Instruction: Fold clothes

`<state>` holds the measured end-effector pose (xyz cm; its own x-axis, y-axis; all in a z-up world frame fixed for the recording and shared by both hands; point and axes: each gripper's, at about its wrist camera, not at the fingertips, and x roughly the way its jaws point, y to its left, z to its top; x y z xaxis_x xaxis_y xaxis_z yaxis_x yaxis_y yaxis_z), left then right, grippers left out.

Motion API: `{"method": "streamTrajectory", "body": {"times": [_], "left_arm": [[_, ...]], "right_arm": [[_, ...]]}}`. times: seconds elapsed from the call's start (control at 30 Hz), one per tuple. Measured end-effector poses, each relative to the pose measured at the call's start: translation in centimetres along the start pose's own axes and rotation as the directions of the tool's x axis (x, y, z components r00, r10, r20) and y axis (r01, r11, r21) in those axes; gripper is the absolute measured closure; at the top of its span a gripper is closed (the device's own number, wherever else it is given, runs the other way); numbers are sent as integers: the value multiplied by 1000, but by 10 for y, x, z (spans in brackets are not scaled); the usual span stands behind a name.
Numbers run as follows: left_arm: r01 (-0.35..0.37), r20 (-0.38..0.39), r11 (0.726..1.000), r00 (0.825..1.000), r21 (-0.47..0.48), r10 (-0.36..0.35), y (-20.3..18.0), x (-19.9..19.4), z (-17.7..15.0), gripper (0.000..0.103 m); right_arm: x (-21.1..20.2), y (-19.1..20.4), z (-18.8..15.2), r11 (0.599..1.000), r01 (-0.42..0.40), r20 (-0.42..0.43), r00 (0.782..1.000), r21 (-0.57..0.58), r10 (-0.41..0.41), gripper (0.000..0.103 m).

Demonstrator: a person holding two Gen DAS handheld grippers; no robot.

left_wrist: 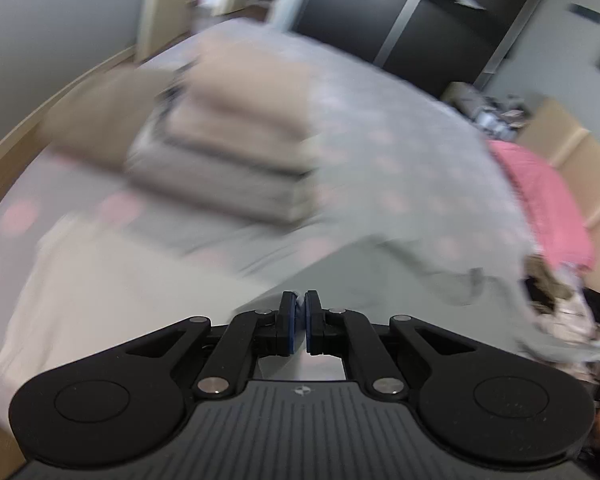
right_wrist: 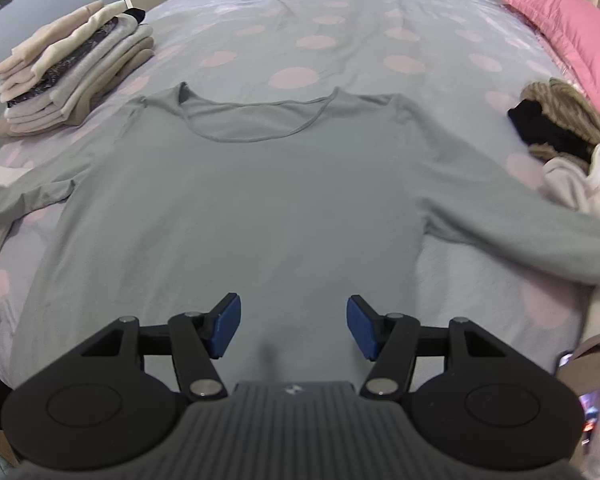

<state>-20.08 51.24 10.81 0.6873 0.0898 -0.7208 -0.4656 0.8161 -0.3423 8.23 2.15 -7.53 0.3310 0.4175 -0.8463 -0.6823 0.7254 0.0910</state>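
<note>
A grey long-sleeved shirt [right_wrist: 276, 200] lies spread face up on the bed, neckline away from me. My right gripper [right_wrist: 294, 328] hovers open over its lower hem, with nothing between the blue pads. The shirt's left sleeve [right_wrist: 24, 196] runs off the left edge of the right wrist view. In the blurred left wrist view my left gripper [left_wrist: 300, 312] is shut, with a thin edge of the grey shirt [left_wrist: 380, 272] pinched between its pads; the fabric rises up to the fingers.
A stack of folded clothes [right_wrist: 72, 68] sits at the bed's far left, and shows as a blurred stack of folded clothes [left_wrist: 228, 152] ahead of the left gripper. An unfolded pile [right_wrist: 572, 140] and a pink pillow [right_wrist: 560, 24] lie at the right. The bedspread [right_wrist: 340, 20] is grey with pink dots.
</note>
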Motion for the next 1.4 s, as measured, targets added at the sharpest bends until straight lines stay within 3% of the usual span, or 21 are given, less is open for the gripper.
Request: {"method": "streamTrajectory", "body": {"times": [0.17, 0.33, 0.5, 0.63, 0.73, 0.83, 0.93, 1.03, 1.13, 1.23, 1.33, 1.4], "left_arm": [[121, 23, 985, 992, 122, -125, -86, 9, 32, 100], [253, -21, 937, 967, 241, -256, -166, 32, 49, 100], [380, -139, 859, 925, 343, -354, -250, 82, 42, 100], [475, -253, 791, 879, 386, -404, -309, 133, 25, 100], [530, -329, 756, 843, 384, -425, -343, 178, 8, 100], [560, -394, 739, 818, 374, -420, -365, 221, -9, 100], [566, -437, 738, 806, 368, -400, -378, 261, -28, 100], [557, -466, 754, 801, 348, -377, -381, 293, -40, 98], [541, -479, 768, 804, 344, -352, -377, 312, -48, 80], [531, -473, 776, 810, 340, -347, -365, 313, -47, 76], [487, -439, 798, 840, 355, -318, -338, 303, -39, 72], [435, -403, 823, 871, 366, -282, -314, 295, -31, 72]], "right_arm": [[-18, -18, 17, 999, 22, 46, 999, 24, -23, 35], [-33, -39, 36, 998, 25, 82, 996, 62, -30, 34], [-43, -56, 57, 996, 49, 115, 992, 72, -57, 34], [-43, -64, 69, 997, 31, 115, 993, 74, -40, 34], [-40, -65, 72, 998, 6, 97, 995, 68, -12, 35], [-35, -64, 69, 999, -8, 78, 997, 48, 4, 35], [-27, -63, 64, 999, -4, 73, 997, 33, 1, 35], [-20, -65, 60, 999, 2, 86, 996, 40, -5, 35], [-13, -71, 62, 997, 5, 88, 996, 80, -12, 35], [-9, -75, 65, 993, 23, 113, 993, 115, -37, 35], [0, -76, 69, 996, 19, 130, 991, 89, -31, 34], [8, -74, 75, 997, 21, 125, 992, 69, -30, 34]]}}
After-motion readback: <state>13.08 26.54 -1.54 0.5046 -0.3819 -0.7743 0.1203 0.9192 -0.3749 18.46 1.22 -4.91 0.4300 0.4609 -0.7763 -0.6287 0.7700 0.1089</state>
